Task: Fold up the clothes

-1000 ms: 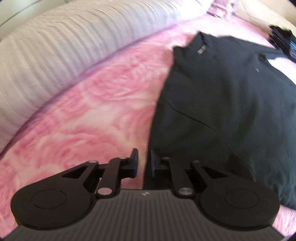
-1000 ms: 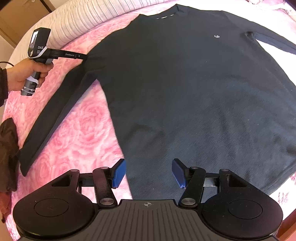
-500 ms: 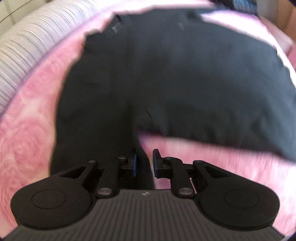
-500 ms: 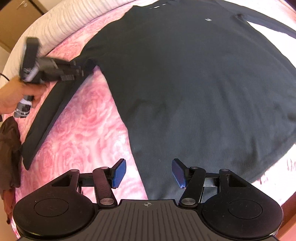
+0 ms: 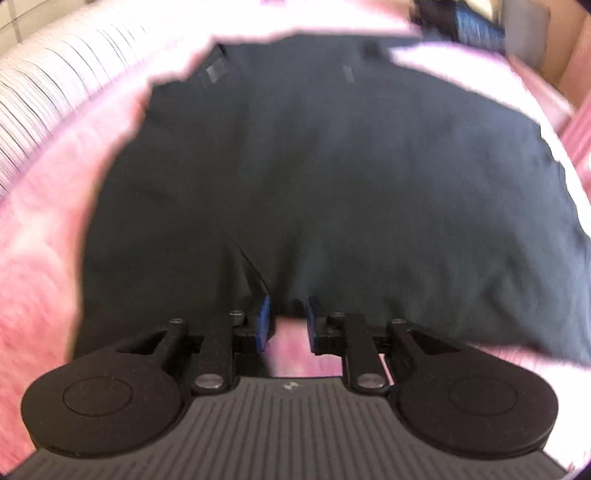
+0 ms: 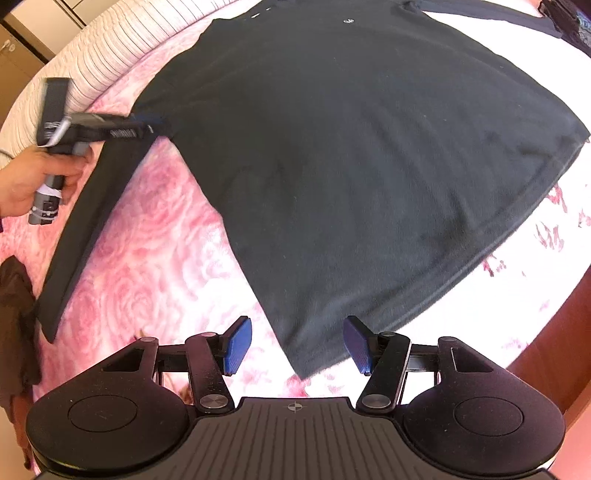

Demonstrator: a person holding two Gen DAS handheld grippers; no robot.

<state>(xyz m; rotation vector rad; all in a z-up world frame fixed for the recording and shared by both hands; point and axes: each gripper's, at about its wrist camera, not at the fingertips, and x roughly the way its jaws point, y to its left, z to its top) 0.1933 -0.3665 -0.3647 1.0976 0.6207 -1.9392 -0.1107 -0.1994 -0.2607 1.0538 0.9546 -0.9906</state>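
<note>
A black long-sleeved sweater [image 6: 351, 147] lies flat on a pink rose-patterned bedspread [image 6: 155, 266]. My right gripper [image 6: 295, 345] is open, its blue pads either side of the sweater's near hem corner. My left gripper [image 5: 288, 325] has a narrow gap between its pads and sits at the sweater's armpit, where the left sleeve [image 6: 96, 206] meets the body. In the right wrist view the left gripper [image 6: 151, 123] hovers over that spot, held by a hand. The sweater [image 5: 314, 177] fills the blurred left wrist view.
A striped white pillow or bolster [image 6: 122, 48] runs along the bed's far side. Dark brown clothing [image 6: 14, 302] lies at the left edge. More dark clothes [image 6: 569, 18] sit at the far right. A wooden bed edge [image 6: 554, 354] shows at lower right.
My left gripper has swung from the sweater's shoulder to the armpit and its jaws have parted slightly. My right gripper has moved nearer the hem corner, still open.
</note>
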